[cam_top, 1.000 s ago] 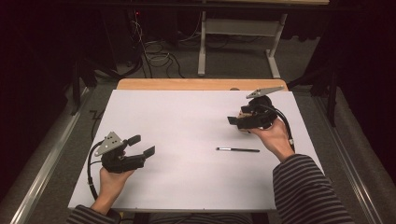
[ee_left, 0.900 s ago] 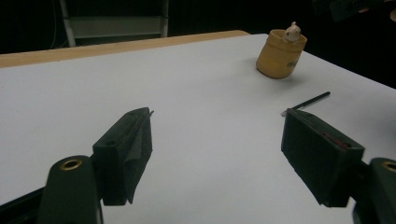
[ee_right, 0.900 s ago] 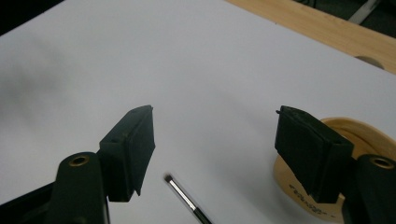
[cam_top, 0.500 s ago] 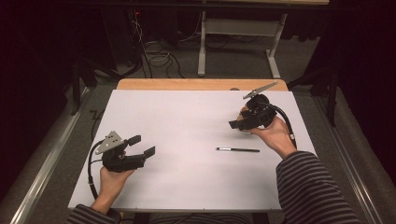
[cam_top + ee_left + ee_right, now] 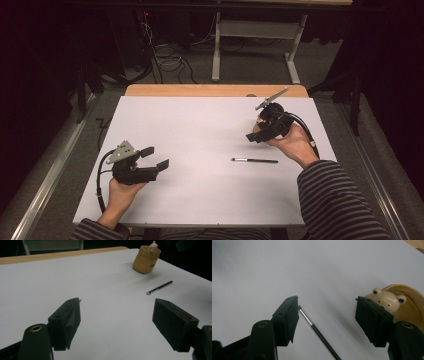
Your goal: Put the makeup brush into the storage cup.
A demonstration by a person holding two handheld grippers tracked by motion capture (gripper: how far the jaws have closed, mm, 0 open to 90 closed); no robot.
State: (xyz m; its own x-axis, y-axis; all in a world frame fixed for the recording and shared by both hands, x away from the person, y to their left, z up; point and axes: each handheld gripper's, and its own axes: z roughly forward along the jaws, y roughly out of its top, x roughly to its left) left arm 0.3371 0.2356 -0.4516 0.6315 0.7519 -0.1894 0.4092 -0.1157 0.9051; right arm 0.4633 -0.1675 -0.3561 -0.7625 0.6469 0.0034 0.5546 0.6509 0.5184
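On the left of the high view, the left tongs (image 5: 156, 158) rest low over the white bench (image 5: 200, 130), jaws spread wide and holding nothing, well apart from everything else. Their own view agrees: the two black jaws stand far apart over bare white surface, and beyond them lie the pen (image 5: 159, 287) and, farther off, a yellow pot (image 5: 146, 260) with a little bear figure (image 5: 153, 246) on its rim.

Moving right in the high view, the pen (image 5: 254, 160) lies flat on the bench, running left to right, just below and to the left of the right hand (image 5: 295, 146). The right tongs (image 5: 257, 134) hover above and near it, tilted downward, jaws wide and empty.

The step in hand looks like the right tongs going for the pen. To do it well, I would bring the jaws down so the slim shaft sits between them rather than under one of them (in the right gripper view the pen (image 5: 318, 333) runs close by the left jaw, not centred), turn the hand until the jaws cross the shaft squarely, and close low near the bench, since so thin a thing could roll or slip out.

The right gripper view shows the pen's silvery end and the bear figure (image 5: 387, 300) on the pot (image 5: 409, 300) close behind the right jaw; in the high view the pot is mostly hidden behind the right tongs. The high view alone gives the spacing between the two hands.
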